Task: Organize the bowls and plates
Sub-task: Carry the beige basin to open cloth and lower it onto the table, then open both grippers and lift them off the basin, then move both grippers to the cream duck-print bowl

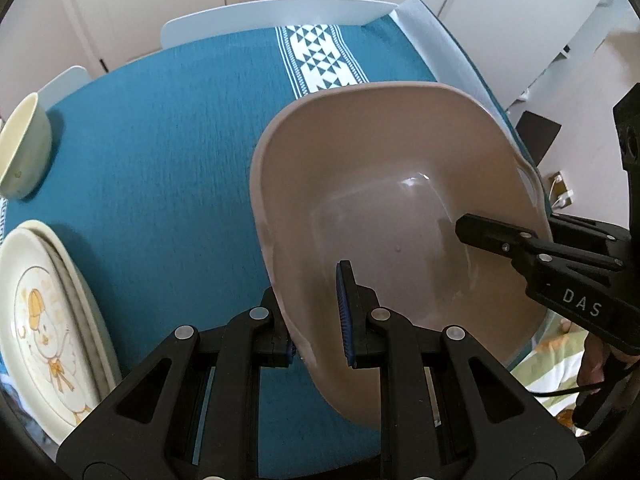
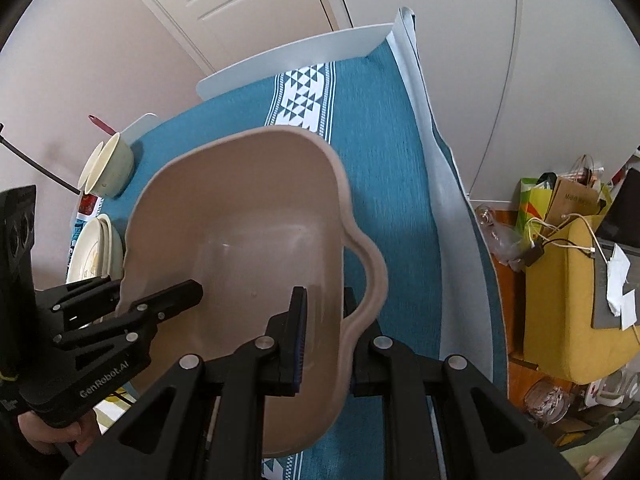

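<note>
A big beige plastic basin (image 1: 400, 200) hangs tilted over the teal tablecloth (image 1: 160, 160), held from both sides. My left gripper (image 1: 316, 320) is shut on its near left wall, one blue pad inside. My right gripper (image 1: 508, 224) clamps the opposite wall below the handle. In the right wrist view the right gripper (image 2: 324, 320) pinches the basin (image 2: 256, 220) wall, and the left gripper (image 2: 156, 288) grips the far side. A stack of cream plates (image 1: 44, 320) with a duck picture lies at the left, and a cream bowl (image 1: 24, 148) stands beyond them.
White chair backs (image 1: 272, 12) stand along the table's far edge. In the right wrist view the plates (image 2: 96, 248) and stacked bowls (image 2: 110, 168) sit left of the basin. A yellow box (image 2: 568, 300), bags and glass jars crowd the floor at the right.
</note>
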Available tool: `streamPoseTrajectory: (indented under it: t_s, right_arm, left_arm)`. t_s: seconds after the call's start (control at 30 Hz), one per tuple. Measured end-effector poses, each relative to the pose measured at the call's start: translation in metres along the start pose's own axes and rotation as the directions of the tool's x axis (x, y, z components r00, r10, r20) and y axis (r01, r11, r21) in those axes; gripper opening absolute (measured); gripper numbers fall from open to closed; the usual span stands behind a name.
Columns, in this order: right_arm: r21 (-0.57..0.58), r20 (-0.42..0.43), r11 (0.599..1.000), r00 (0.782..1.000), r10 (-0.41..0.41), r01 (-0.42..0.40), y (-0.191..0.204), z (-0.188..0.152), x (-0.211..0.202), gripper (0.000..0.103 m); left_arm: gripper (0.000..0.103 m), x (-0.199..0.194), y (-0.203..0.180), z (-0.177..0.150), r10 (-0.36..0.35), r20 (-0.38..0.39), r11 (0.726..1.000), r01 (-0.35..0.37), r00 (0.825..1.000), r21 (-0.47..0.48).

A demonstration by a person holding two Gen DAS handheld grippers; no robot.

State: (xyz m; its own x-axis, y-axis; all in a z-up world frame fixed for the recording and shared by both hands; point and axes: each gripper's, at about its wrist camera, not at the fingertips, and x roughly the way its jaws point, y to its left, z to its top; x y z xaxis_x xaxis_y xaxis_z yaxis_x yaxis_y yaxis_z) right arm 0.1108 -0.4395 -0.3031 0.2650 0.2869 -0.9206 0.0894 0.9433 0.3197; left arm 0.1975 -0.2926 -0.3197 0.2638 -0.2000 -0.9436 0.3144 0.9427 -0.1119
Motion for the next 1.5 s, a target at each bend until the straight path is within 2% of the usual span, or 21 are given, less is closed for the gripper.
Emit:
streamPoseTrajectory:
  t_s: [0.17, 0.3, 0.37, 0.4, 0.43, 0.47, 0.5, 0.53, 0.57, 0.83, 1.17, 1.27, 1.3, 1.33, 1.37, 1.4, 1.43, 1.5]
  right_arm:
    - [0.0, -0.002, 1.0, 1.0, 0.006, -0.006, 0.002, -0.004, 0.002, 0.015]
    - [0.026, -0.012, 0.999, 1.0, 0.019, -0.019, 0.001, -0.004, 0.007, 0.015]
    - [0.033, -0.023, 0.999, 1.0, 0.02, -0.02, 0.0, -0.004, 0.009, 0.015]
    - [0.031, -0.021, 0.999, 1.0, 0.016, -0.015, 0.001, -0.004, 0.01, 0.016]
    - [0.028, -0.018, 1.0, 1.0, 0.009, -0.008, 0.001, -0.004, 0.01, 0.023]
    - [0.027, -0.01, 1.0, 1.0, 0.006, -0.006, 0.001, -0.005, 0.009, 0.028]
    - [0.031, -0.002, 0.999, 1.0, 0.013, -0.013, 0.001, -0.005, 0.008, 0.041]
    - [0.039, 0.007, 0.999, 1.0, 0.009, -0.009, -0.001, -0.005, 0.006, 0.049]
    - [0.045, 0.01, 0.999, 1.0, 0.015, -0.015, -0.003, -0.005, 0.005, 0.05]
    - [0.044, 0.044, 0.999, 0.999, 0.01, -0.012, -0.002, -0.006, -0.018, 0.05]
    - [-0.014, 0.142, 1.0, 0.99, 0.01, -0.009, 0.026, -0.002, -0.089, 0.05]
    - [-0.061, 0.18, 0.998, 0.983, 0.032, -0.022, 0.046, 0.002, -0.112, 0.052]
    - [-0.073, 0.19, 0.997, 0.981, 0.039, -0.025, 0.052, 0.003, -0.117, 0.064]
    - [-0.089, 0.204, 0.995, 0.978, 0.051, -0.034, 0.06, 0.005, -0.124, 0.084]
    - [-0.103, 0.218, 0.994, 0.974, 0.064, -0.042, 0.065, 0.007, -0.13, 0.092]
    - [-0.127, 0.241, 0.99, 0.967, 0.084, -0.054, 0.074, 0.01, -0.137, 0.098]
    - [-0.152, 0.256, 0.986, 0.961, 0.102, -0.064, 0.082, 0.014, -0.142, 0.1]
    - [-0.203, 0.273, 0.976, 0.952, 0.136, -0.081, 0.099, 0.022, -0.15, 0.102]
  left_arm:
    - [0.015, 0.008, 0.003, 0.006, 0.018, 0.014, 1.0, -0.018, 1.0, 0.006]
    - [0.017, 0.013, 0.002, 0.005, 0.024, -0.013, 1.0, -0.024, 1.0, 0.006]
    - [0.031, 0.017, 0.001, 0.006, 0.025, -0.02, 1.0, -0.025, 0.999, 0.008]
    - [0.05, 0.017, 0.001, 0.006, 0.034, -0.014, 0.999, -0.034, 0.999, 0.012]
    - [0.066, 0.017, 0.0, 0.005, 0.047, -0.003, 0.999, -0.047, 0.999, 0.017]
    - [0.07, 0.014, -0.002, 0.004, 0.062, 0.019, 0.998, -0.062, 0.998, 0.026]
    - [0.071, 0.012, -0.002, 0.003, 0.068, 0.03, 0.997, -0.069, 0.997, 0.031]
    - [0.071, 0.01, -0.002, 0.003, 0.07, 0.035, 0.997, -0.071, 0.997, 0.034]
    - [0.071, 0.01, -0.003, 0.002, 0.067, 0.034, 0.997, -0.068, 0.997, 0.035]
    - [0.071, -0.009, -0.005, -0.001, 0.063, 0.045, 0.997, -0.065, 0.997, 0.045]
    - [0.071, -0.087, -0.002, -0.009, 0.093, 0.146, 0.995, -0.097, 0.985, 0.023]
    - [0.071, -0.122, 0.003, -0.012, 0.115, 0.206, 0.993, -0.114, 0.972, -0.013]
    - [0.074, -0.137, 0.006, -0.014, 0.135, 0.237, 0.991, -0.131, 0.962, -0.033]
    - [0.082, -0.149, 0.008, -0.015, 0.154, 0.26, 0.988, -0.147, 0.953, -0.047]
    - [0.087, -0.162, 0.011, -0.016, 0.182, 0.29, 0.983, -0.171, 0.94, -0.064]
    - [0.097, -0.177, 0.015, -0.018, 0.213, 0.322, 0.977, -0.197, 0.922, -0.083]
    - [0.103, -0.191, 0.021, -0.02, 0.241, 0.352, 0.97, -0.218, 0.905, -0.104]
    - [0.103, -0.21, 0.033, -0.02, 0.273, 0.385, 0.961, -0.235, 0.882, -0.143]
